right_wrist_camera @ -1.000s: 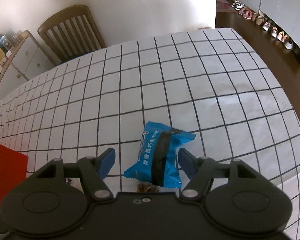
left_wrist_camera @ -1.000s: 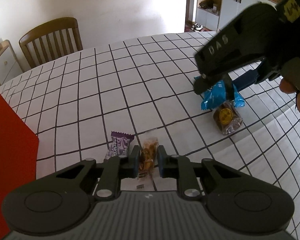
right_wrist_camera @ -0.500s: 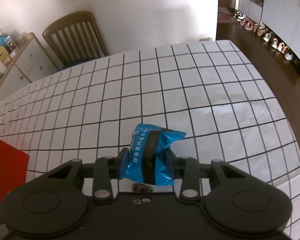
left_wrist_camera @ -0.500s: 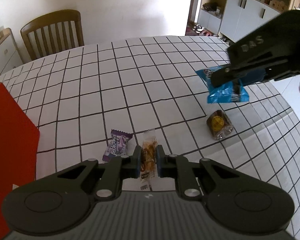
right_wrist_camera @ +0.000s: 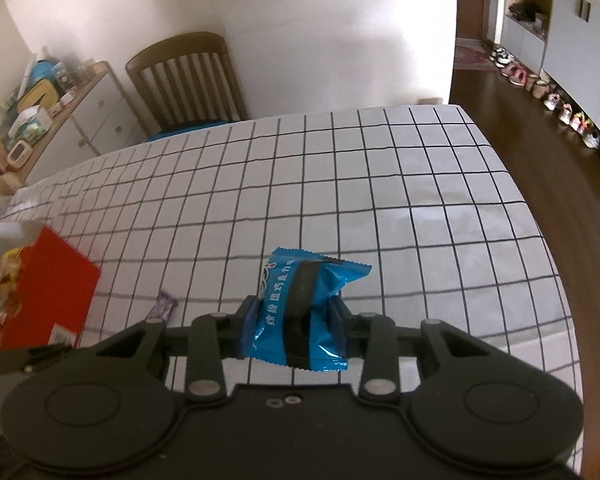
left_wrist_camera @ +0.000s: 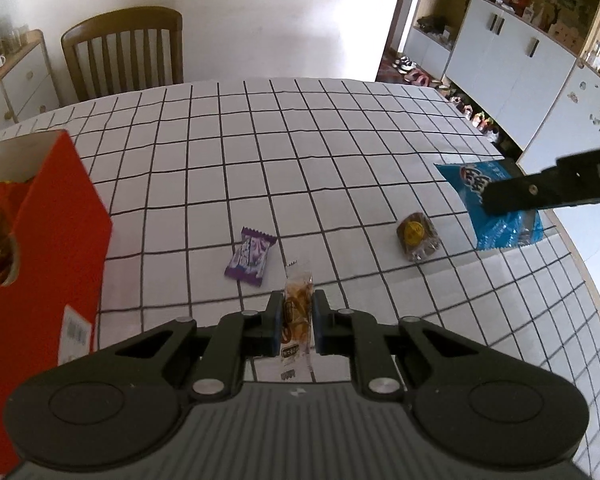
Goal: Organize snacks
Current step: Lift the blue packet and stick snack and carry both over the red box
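Right wrist — blue snack packet [right_wrist_camera: 306, 312] clamped between fingers [right_wrist_camera: 249, 324].

Four loose wrapped snacks are in view: one blue packet [right_wrist_camera: 302, 312], one clear packet with amber contents [left_wrist_camera: 297, 312], one purple candy wrapper [left_wrist_camera: 249, 258], and one round brown snack in clear wrap [left_wrist_camera: 417, 236]; two of the four are held off the table, one by each of the two grippers, the left gripper [left_wrist_camera: 294, 322] and the right gripper [right_wrist_camera: 296, 320]; the other two lie on the one table with a grid-patterned cloth [left_wrist_camera: 320, 152]; one open red box [left_wrist_camera: 48, 240] stands on it, with several more snacks inside, too hidden to count; one wooden chair [left_wrist_camera: 124, 46] stands behind the table.
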`<state>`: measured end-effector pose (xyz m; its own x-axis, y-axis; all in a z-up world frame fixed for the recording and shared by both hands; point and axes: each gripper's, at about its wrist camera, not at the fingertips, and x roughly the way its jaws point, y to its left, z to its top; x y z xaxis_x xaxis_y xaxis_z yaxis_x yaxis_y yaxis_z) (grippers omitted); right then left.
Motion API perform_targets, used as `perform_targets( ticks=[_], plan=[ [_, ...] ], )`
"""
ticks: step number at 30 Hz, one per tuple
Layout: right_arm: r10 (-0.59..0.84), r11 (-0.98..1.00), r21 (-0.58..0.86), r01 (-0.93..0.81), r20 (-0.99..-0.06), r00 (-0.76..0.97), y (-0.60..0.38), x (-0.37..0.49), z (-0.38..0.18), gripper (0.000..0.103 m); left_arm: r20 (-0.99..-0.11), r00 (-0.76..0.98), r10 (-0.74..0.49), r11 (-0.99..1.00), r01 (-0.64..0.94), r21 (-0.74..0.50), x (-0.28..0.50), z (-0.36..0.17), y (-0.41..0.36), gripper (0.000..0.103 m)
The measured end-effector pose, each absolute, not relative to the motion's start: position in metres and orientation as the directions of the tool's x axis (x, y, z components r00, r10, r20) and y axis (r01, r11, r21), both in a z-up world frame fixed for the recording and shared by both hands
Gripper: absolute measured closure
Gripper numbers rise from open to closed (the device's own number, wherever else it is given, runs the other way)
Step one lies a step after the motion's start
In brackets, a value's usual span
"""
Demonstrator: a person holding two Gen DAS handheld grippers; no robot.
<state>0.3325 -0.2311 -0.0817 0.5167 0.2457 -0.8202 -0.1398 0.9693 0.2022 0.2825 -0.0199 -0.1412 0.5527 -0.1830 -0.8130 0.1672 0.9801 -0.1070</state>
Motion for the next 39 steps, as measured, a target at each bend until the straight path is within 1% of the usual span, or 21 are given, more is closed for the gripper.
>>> perform_targets(
  ticks=[13, 18, 27, 39],
  plan=[
    [0.304, 0.95, 0.217, -0.222, -0.798, 0.521, -0.214, 0.266, -0.048, 0.068, -0.792, 0.559, -0.245, 0.969, 0.16, -0.187, 0.232, -0.099, 0.0, 0.089],
    [0.324, 0.942, 0.217, -0.256, -0.792, 0.518, -0.2, 0.245, -0.04, 0.068, -0.781, 0.572, -0.251, 0.968, 0.159, -0.194, 0.214, -0.083, 0.014, 0.089],
    [0.353, 0.925, 0.206, -0.318, -0.777, 0.521, -0.164, 0.22, -0.023, 0.068, -0.761, 0.601, -0.244, 0.97, 0.14, -0.201, 0.192, -0.05, 0.056, 0.089],
    [0.395, 0.894, 0.188, -0.406, -0.757, 0.52, -0.095, 0.204, -0.002, 0.068, -0.743, 0.632, -0.22, 0.974, 0.104, -0.2, 0.183, -0.025, 0.125, 0.089]
  ],
)
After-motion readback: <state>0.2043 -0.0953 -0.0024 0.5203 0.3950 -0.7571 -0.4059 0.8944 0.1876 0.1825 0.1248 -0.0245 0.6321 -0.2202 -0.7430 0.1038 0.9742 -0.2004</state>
